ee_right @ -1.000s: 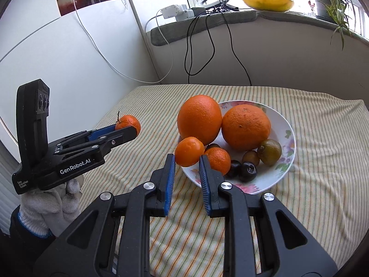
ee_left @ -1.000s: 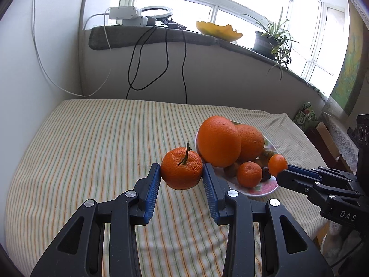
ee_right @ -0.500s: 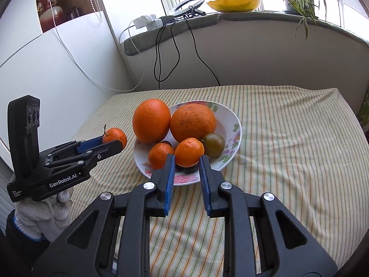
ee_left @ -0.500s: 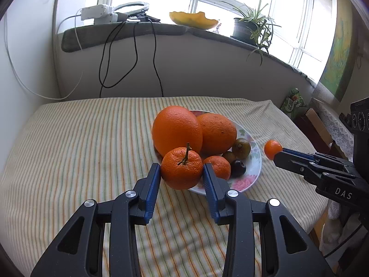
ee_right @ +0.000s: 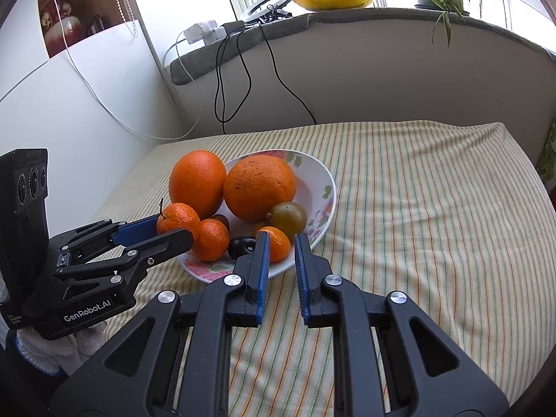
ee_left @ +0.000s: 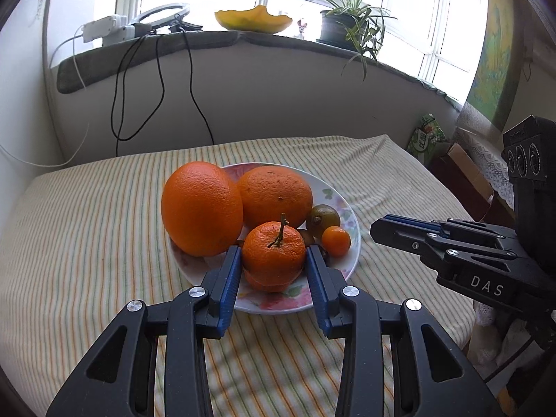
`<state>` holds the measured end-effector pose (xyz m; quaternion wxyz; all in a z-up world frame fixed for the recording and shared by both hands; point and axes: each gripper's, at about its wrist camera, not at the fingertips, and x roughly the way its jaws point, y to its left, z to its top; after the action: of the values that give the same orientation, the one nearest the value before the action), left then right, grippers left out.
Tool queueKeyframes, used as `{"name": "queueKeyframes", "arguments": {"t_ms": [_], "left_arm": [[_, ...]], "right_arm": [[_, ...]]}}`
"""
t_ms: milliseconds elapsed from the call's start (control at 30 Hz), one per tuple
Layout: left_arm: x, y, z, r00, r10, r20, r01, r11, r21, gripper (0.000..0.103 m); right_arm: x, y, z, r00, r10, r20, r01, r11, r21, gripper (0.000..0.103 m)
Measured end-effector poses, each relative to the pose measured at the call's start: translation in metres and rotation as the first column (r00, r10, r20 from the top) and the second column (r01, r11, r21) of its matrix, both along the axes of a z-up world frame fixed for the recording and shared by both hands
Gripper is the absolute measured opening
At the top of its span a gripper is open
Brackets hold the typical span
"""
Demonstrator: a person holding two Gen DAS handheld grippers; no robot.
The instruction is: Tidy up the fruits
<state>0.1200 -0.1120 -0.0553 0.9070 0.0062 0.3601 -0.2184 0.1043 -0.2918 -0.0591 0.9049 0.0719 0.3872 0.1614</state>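
Observation:
A floral white plate (ee_left: 347, 264) (ee_right: 326, 205) on the striped cloth holds two big oranges (ee_left: 201, 208) (ee_right: 259, 187), a green-brown fruit (ee_right: 288, 217), dark small fruits (ee_right: 241, 245) and mandarins. My left gripper (ee_left: 272, 260) is shut on a stemmed mandarin (ee_left: 272, 253) and holds it over the plate's near rim; it also shows in the right wrist view (ee_right: 177, 222). My right gripper (ee_right: 281, 250) is open just behind a small mandarin (ee_right: 278, 243) that lies on the plate, also seen in the left wrist view (ee_left: 335, 241).
The striped cloth (ee_right: 434, 208) covers the table, which ends at a wall on the left and a drop on the right. A sill behind holds a yellow bowl (ee_left: 253, 21), a potted plant (ee_left: 344, 31) and a power strip with hanging cables (ee_left: 139, 87).
My right gripper has opened and let its small mandarin go onto the plate. My left gripper has moved right and forward with the stemmed mandarin, to above the plate's near rim.

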Motion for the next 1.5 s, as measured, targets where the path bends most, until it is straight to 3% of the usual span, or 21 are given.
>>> {"name": "queueKeyframes", "arguments": {"t_ms": [700, 800, 1000, 1167, 1300, 1433, 1500], "left_arm": [[0.010, -0.031, 0.009, 0.999, -0.040, 0.020, 0.040, 0.999, 0.031, 0.037], [0.009, -0.030, 0.010, 0.999, -0.033, 0.025, 0.032, 0.999, 0.025, 0.048], [0.006, -0.026, 0.014, 0.999, -0.025, 0.035, 0.025, 1.000, 0.018, 0.048], [0.001, -0.019, 0.014, 0.999, -0.015, 0.035, 0.014, 1.000, 0.014, 0.049], [-0.005, -0.011, 0.014, 0.999, 0.001, 0.037, -0.001, 1.000, 0.006, 0.054], [-0.011, -0.004, 0.016, 0.999, 0.015, 0.039, -0.016, 1.000, 0.005, 0.062], [-0.014, -0.001, 0.018, 0.999, 0.024, 0.040, -0.024, 1.000, 0.000, 0.064]], "right_arm": [[-0.003, -0.012, -0.004, 1.000, -0.024, -0.004, 0.024, 1.000, 0.010, 0.015], [-0.004, -0.010, -0.003, 1.000, -0.020, -0.003, 0.020, 1.000, 0.004, 0.015], [-0.006, -0.005, -0.002, 1.000, -0.022, -0.002, 0.021, 1.000, -0.011, 0.015], [-0.011, -0.004, 0.002, 1.000, -0.024, 0.012, 0.024, 1.000, -0.020, 0.034], [-0.015, -0.001, 0.004, 1.000, -0.021, 0.018, 0.021, 0.999, -0.026, 0.037], [-0.019, 0.001, 0.008, 0.999, -0.022, 0.034, 0.023, 0.999, -0.032, 0.050], [-0.021, 0.002, 0.010, 0.999, -0.024, 0.040, 0.025, 0.999, -0.039, 0.051]]}}
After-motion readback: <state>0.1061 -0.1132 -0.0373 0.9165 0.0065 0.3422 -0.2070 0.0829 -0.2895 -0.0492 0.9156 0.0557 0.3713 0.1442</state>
